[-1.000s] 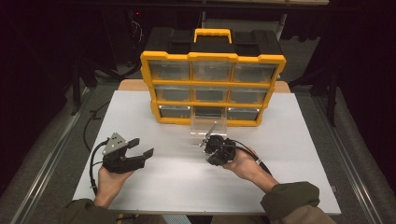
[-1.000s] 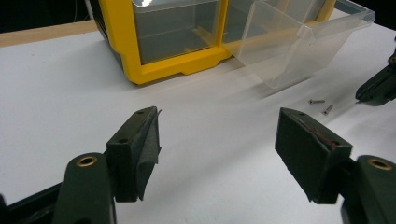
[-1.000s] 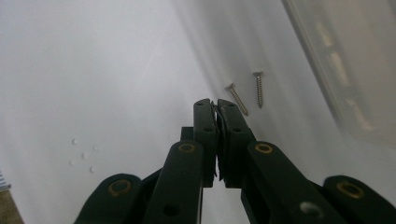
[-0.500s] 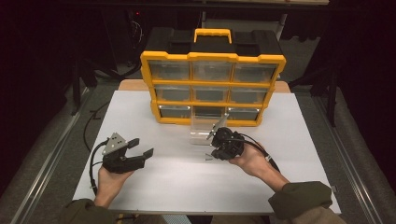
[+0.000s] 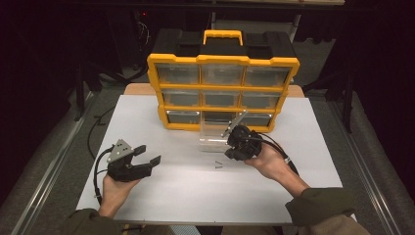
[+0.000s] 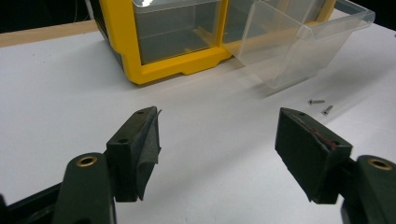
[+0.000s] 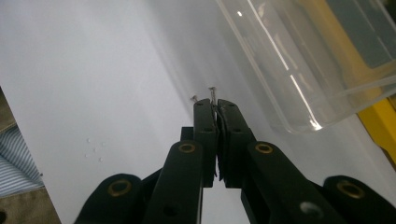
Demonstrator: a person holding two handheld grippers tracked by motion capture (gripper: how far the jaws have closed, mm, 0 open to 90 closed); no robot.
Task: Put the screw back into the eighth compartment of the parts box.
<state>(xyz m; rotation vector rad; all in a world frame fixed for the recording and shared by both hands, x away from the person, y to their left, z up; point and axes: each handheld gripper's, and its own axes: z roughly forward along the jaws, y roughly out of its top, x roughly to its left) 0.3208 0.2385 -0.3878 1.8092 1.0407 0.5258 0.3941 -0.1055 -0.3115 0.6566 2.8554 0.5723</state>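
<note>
White and bare, the desk [image 5: 195, 196] leaves room at its near edge for both hands. The left tool [image 5: 149, 154] hangs just above the desk with its jaws spread wide and nothing between them. It looks parked well clear of the work, ready to help if called on.

Farther in, two small screws [image 6: 316, 101] lie loose on the desk, close together, just in front of a clear plastic drawer [image 5: 215, 139]. The right tool [image 7: 215, 103] is above and just beside them with its jaws pressed together. In the right gripper view the screw heads show right at its tips, and I cannot tell whether one is pinched or both lie on the desk beyond.

The drawer stands out of its cabinet, open side up, probably so that small parts can be dropped in from above. Behind it the yellow cabinet [image 5: 222, 88] stands upright, and its bottom middle slot [image 5: 219, 117] looks vacant, likely the drawer's home.
</note>
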